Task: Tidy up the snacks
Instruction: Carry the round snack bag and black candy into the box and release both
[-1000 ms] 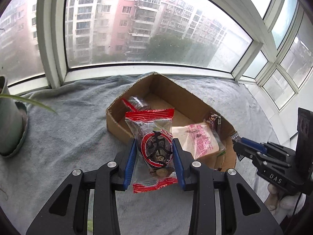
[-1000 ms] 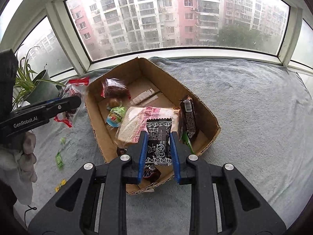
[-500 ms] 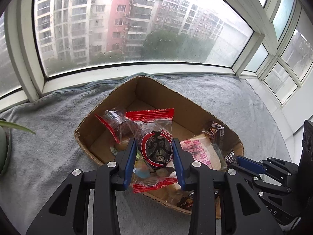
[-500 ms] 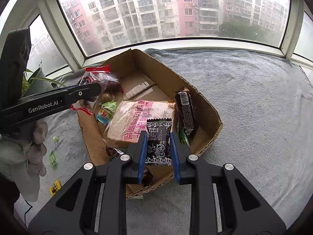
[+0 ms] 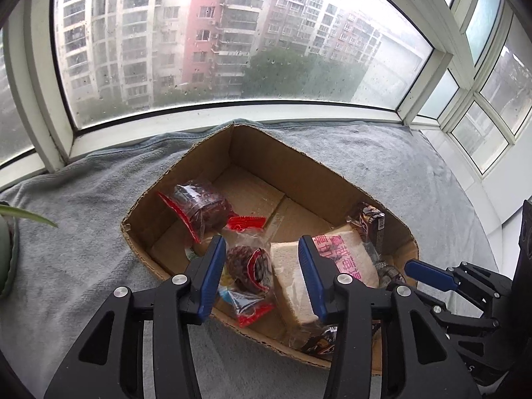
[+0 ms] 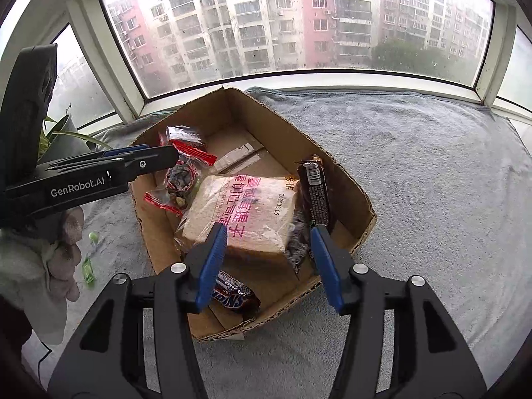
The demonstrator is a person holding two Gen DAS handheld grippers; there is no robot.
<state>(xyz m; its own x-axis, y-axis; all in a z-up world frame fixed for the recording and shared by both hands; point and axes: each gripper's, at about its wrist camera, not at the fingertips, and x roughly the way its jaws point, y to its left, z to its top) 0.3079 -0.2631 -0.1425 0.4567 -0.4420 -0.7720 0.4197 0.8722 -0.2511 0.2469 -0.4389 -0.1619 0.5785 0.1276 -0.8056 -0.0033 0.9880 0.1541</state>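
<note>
A cardboard box sits on a grey towel. My left gripper hovers over its near side, jaws opening. The clear red-edged snack bag lies loose in the box between the fingers, clear of both pads. My right gripper is opening too. The black snack packet has slipped down beside the bread packet, free of the pads. In the right wrist view the left gripper reaches in from the left above the red-edged bag.
The box also holds a second red-edged bag, a Snickers bar and a dark bar leaning on the wall. Green sweets lie on the towel at left. A potted plant stands by the window.
Both grippers have opened. The left one carried the red-edged bag over the box and let it drop in. The right one let the black packet fall beside the bread.
</note>
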